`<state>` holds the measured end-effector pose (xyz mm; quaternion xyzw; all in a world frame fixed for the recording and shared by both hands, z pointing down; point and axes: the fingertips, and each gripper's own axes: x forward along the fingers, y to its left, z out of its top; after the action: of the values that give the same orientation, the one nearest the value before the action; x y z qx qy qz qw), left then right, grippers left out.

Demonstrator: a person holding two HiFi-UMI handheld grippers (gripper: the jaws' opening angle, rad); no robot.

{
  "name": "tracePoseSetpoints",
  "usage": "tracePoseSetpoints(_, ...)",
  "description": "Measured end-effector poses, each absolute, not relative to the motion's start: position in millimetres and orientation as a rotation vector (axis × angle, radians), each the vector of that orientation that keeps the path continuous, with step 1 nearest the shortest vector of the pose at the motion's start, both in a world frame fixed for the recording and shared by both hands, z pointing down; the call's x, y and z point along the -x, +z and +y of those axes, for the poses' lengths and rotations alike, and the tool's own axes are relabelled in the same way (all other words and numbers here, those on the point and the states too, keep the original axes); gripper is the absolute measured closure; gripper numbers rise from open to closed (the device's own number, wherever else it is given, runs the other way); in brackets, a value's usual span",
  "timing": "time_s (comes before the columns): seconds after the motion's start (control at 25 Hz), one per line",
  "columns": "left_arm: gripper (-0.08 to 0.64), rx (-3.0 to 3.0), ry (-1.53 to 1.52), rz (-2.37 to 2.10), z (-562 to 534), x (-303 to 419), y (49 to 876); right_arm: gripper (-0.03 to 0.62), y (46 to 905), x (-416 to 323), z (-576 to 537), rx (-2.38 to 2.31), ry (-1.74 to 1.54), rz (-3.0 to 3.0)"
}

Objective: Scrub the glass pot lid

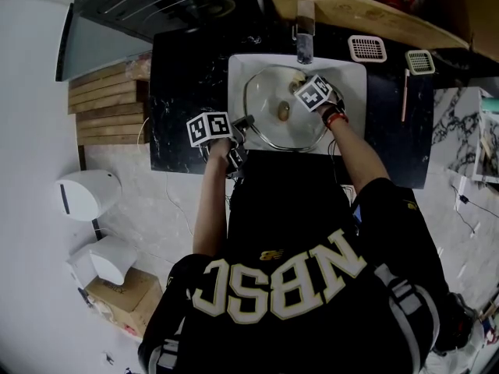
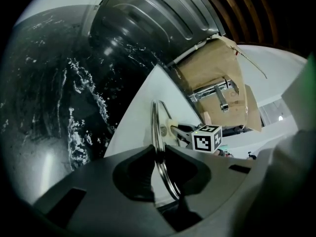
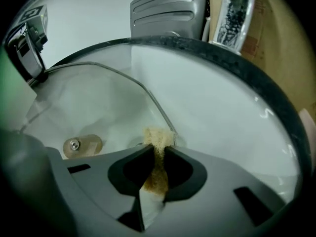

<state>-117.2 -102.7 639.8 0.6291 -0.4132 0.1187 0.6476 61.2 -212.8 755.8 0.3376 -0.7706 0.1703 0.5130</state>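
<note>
Two grippers meet over a white, square sink (image 1: 352, 80) with rounded corners. It is sunk into a glossy black countertop (image 1: 183, 84) veined with white, and a chrome tap (image 1: 304, 44) stands at the sink's back edge. Pale marbled floor lies around it, with slatted wood (image 1: 105, 104) off the countertop's left edge and a white plastic grille (image 1: 367, 48) near its back right corner.

The glass pot lid (image 1: 265, 135) sits inside the sink. It is round and clear, ringed by a thin steel band, and its tan knob (image 3: 81, 144) has a screw at its middle. The left gripper (image 2: 159, 154) is clamped on that steel rim at the sink's front left corner, jaws pinched tight on the band. The right gripper (image 3: 157, 154) is closed on a coarse tan sponge (image 3: 158, 138). The sponge's tip is at the lid's rim toward the sink's back edge.
</note>
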Motion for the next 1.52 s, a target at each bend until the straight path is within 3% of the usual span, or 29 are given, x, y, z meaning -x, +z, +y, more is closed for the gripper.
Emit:
tracePoseSetpoints(0.88,0.485,-1.466,0.29,-0.951,-102.1,115.5,637.8,0.528,741.1,-120.5,-107.3,-0.474,0.514,-1.6)
tracePoseSetpoints(1.52,0.485,-1.465,0.281,-0.946,-101.1,115.8,636.9,0.529,698.7,-32.6,-38.5,-0.234,0.716,-1.912)
